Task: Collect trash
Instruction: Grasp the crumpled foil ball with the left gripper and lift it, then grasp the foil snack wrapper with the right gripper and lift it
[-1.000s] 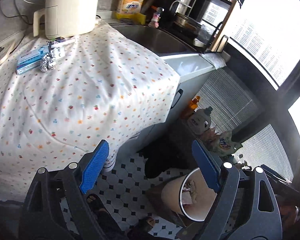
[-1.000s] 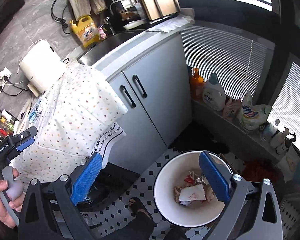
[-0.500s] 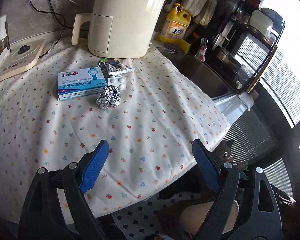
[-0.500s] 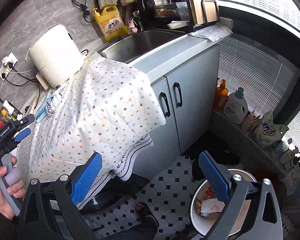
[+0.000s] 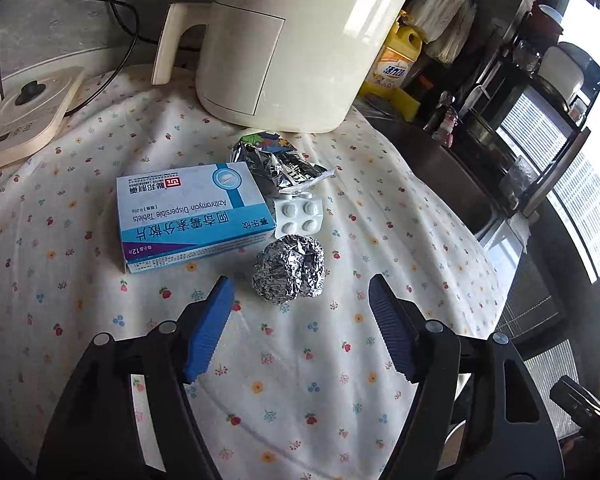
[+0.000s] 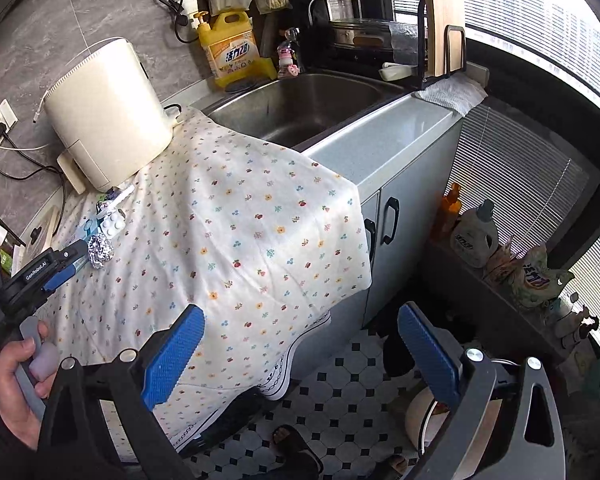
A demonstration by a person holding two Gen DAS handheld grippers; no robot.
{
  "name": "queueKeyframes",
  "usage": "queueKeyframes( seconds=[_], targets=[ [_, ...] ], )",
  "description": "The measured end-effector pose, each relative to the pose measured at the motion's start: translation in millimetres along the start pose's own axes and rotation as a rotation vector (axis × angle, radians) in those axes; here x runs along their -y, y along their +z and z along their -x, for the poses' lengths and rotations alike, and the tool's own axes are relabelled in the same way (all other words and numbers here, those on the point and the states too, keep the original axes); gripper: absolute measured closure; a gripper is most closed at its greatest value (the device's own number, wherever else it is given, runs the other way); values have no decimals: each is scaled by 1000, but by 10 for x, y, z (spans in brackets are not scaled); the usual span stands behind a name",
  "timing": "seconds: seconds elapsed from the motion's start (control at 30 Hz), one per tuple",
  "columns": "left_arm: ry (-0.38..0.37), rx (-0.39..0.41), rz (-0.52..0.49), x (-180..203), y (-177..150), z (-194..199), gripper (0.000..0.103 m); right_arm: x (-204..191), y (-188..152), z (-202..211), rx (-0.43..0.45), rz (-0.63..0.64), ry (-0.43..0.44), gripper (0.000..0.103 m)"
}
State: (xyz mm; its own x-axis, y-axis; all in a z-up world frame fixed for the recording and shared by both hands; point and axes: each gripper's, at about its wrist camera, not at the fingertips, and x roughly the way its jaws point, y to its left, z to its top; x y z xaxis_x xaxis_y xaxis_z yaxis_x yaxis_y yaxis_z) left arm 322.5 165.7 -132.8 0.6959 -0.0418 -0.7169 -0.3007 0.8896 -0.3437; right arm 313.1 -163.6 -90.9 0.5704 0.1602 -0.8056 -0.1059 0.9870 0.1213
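The left gripper (image 5: 300, 312) hangs over the flowered cloth (image 5: 340, 360) with its blue pads apart and nothing between them; the jaws have just been closing somewhat, which I take as sizing the gap to the target before the grab. Just ahead of the fingertips, a little left of the midline, sits the foil ball (image 5: 289, 270), resting on the cloth and touching neither pad. It is a crumpled silver lump, roughly round, with a deep crease down its middle, and it looks light and easy to crush. It is the nearest piece of rubbish, so it is the likely first pick.

Beyond the ball, touching or nearly touching it, lies a blister strip (image 5: 299, 215) of white tablets. To the left of that is a blue and white medicine box (image 5: 192, 212), lying flat. Further on is a crumpled foil wrapper (image 5: 280, 164), against the foot of the cream appliance (image 5: 292, 40).

The right gripper (image 6: 300, 352) is held off the counter edge, jaws wide and empty, above the tiled floor (image 6: 340, 400). The rim of the bin (image 6: 416, 416) shows just behind its right finger, low on the floor, presumably kept close for the drop.
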Motion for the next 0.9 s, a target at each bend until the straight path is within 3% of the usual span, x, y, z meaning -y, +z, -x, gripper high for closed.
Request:
queueKeyframes(
  seconds=[0.1, 0.17, 0.2, 0.23, 0.53, 0.9],
  targets=[
    [-5, -40, 8, -67, 63, -172, 37, -167, 32, -14, 0, 15, -10, 8],
    [-4, -62, 20, -105, 82, -255, 46, -261, 52, -37, -3, 36, -21, 8],
    [-14, -73, 29, -126, 85, -287, 58, -303, 67, -51, -5, 41, -23, 8],
    [-26, -79, 34, -139, 88, -300, 59, -341, 88, -63, -7, 44, -21, 8],
    [-48, -2, 29, -230, 209, 32, 61, -891, 373, -334, 0, 126, 116, 11],
    [83, 104, 166, -824, 420, 424, 61, -1856, 866, -864, -39, 318, 332, 24]
  ],
)
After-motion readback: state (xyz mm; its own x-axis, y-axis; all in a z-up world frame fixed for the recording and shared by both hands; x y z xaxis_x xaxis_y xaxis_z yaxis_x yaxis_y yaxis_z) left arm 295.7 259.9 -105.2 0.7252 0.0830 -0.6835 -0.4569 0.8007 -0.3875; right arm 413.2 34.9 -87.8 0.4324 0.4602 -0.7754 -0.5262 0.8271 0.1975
